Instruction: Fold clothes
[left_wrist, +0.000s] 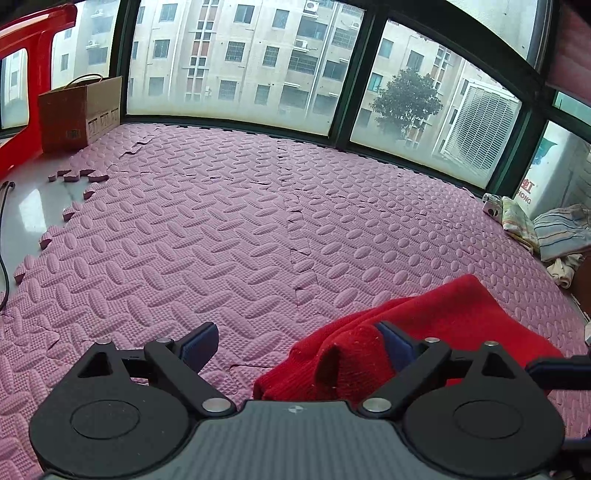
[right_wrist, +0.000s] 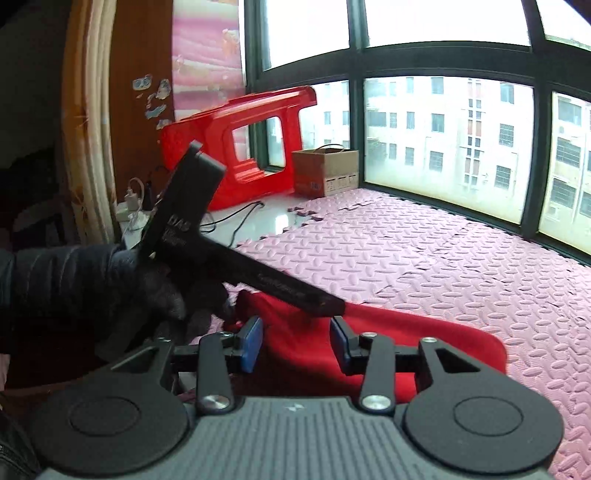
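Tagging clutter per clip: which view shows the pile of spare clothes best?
The left wrist view: the pile of striped clothes lies at the right edge of the pink foam mat, below the window. The right wrist view does not show it at all, only the red sweater.

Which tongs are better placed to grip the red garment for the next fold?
Probably the right tongs: they are open with the red sweater lying between and just ahead of both pads. The left tongs are open too, but only one pad meets the sweater's edge; the other is over bare mat.
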